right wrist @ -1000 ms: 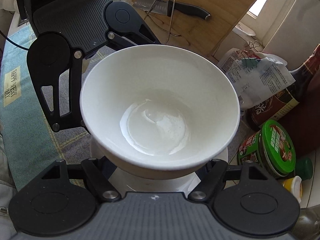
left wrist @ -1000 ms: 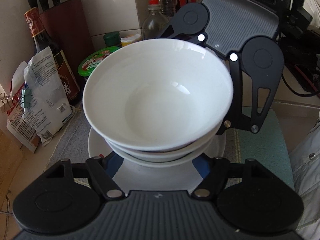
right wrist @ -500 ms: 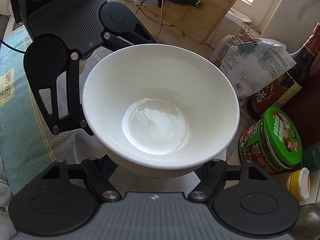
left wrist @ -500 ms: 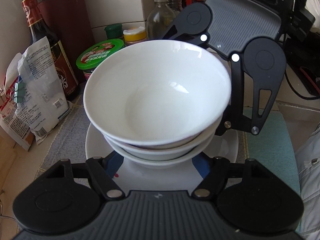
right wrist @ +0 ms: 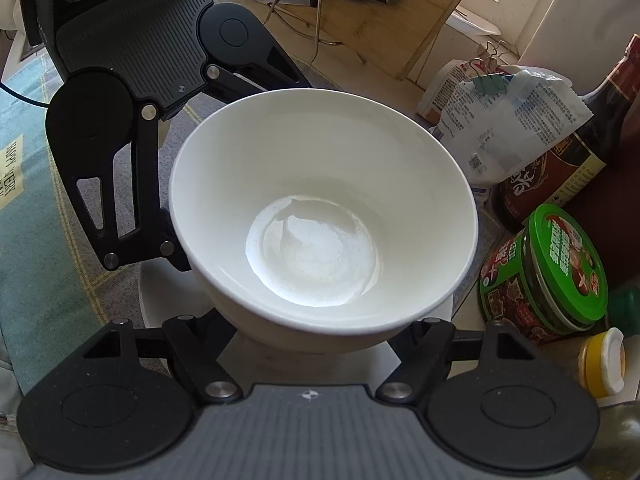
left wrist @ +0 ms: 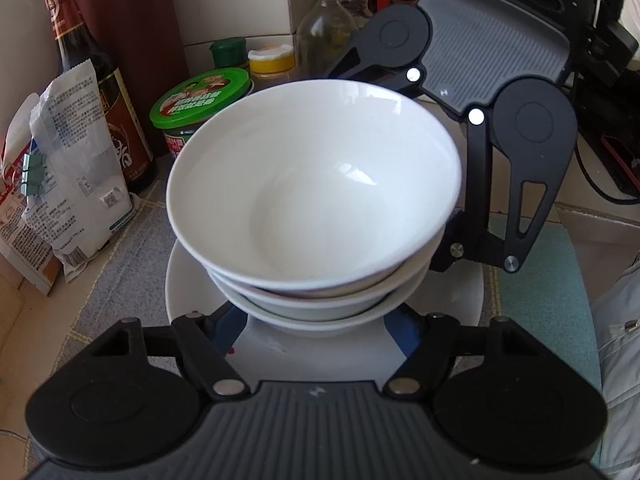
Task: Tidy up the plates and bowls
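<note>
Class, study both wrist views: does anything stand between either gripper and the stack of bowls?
Nothing visible does. The left gripper and right gripper flank the stack of bowls from opposite sides, above the plate; their fingertips are hidden under it. The green-lidded jar stands aside.

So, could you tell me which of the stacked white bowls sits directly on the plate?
The bottom bowl, whose rim just peeks out under the two nested above it, sits directly on the plate. The top bowl is the only one whose inside shows.
</note>
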A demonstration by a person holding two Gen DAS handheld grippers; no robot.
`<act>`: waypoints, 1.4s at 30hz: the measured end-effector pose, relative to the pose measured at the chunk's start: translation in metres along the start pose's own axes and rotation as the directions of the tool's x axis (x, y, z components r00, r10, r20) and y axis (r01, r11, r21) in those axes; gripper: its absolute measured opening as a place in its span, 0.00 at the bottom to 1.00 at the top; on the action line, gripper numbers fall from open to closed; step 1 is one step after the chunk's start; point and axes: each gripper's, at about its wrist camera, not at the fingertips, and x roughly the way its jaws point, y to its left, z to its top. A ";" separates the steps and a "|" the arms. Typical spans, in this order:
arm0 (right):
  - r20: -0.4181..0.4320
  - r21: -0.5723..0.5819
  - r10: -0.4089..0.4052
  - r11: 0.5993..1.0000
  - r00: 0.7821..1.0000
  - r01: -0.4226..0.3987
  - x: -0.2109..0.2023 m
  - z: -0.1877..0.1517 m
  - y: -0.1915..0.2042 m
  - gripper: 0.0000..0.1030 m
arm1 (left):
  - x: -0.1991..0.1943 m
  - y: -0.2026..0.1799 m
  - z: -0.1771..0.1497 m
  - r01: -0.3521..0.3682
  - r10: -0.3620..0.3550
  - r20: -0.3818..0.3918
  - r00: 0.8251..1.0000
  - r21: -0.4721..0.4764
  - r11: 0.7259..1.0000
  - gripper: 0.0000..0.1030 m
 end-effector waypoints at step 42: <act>-0.239 0.701 -0.451 0.532 0.860 0.475 -0.096 0.024 0.126 1.00 | -0.179 -0.071 -0.066 -0.414 0.541 0.082 0.837 -0.552 0.723 0.99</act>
